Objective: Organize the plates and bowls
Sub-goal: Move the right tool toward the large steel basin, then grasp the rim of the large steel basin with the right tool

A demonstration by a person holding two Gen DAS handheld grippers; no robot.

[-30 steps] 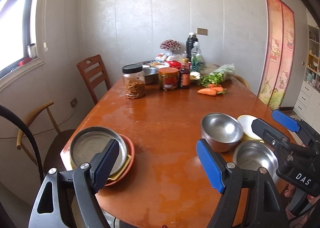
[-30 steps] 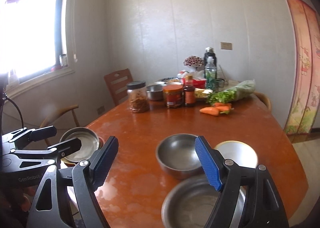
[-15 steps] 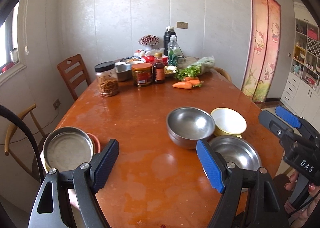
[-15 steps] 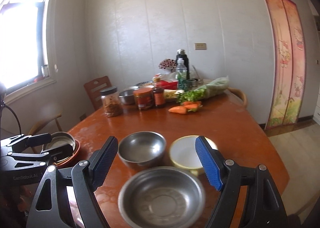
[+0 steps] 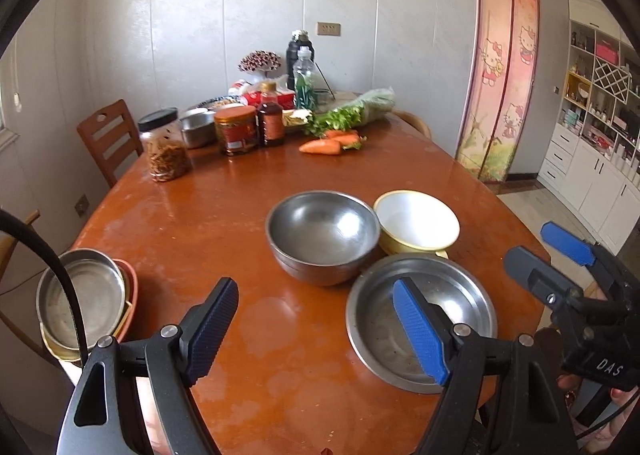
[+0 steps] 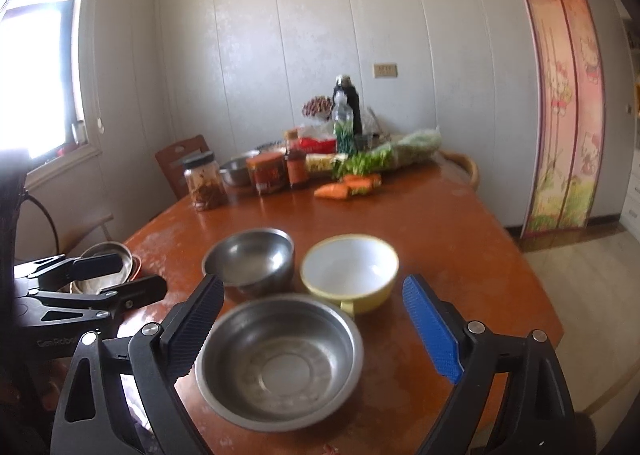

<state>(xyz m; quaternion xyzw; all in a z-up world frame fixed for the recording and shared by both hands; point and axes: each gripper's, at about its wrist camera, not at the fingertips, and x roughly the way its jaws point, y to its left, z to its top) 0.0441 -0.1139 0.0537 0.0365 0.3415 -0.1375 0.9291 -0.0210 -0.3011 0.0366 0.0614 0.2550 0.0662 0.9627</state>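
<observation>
1. Approaching the bowls at the near edge of the reddish-brown oval wooden table (image 5: 256, 191); nothing lifted yet, so an early step by the look of it.
2. Right gripper (image 6: 316, 329): blue-padded jaws spread wide and just opened further, with nothing pressed between them. Framed between them at lower centre of the right wrist view, the wide shallow steel bowl (image 6: 278, 361), apparently well short of the pads.
3. Left gripper (image 5: 316, 329): jaws moderately apart, empty, over bare tabletop at lower centre of its view; right pad overlapping the shallow steel bowl's (image 5: 420, 319) rim in the picture only.
4. Behind that bowl, a deeper round steel bowl (image 5: 323, 235) at centre, just beside a yellow bowl with a white inside (image 5: 416, 223) to its right.
5. Stacked at lower left of the left wrist view: a round steel plate (image 5: 80, 297) on yellow and red-orange dishes, at the table's edge.
6. Grouped at upper centre, well apart from the bowls: jars, bottles, greens and carrots (image 5: 332, 141).
7. Next, probably: lowering the right jaws over the shallow bowl's rim, one pad inside and one outside, then closing firmly, since thin polished steel may slip.
</observation>
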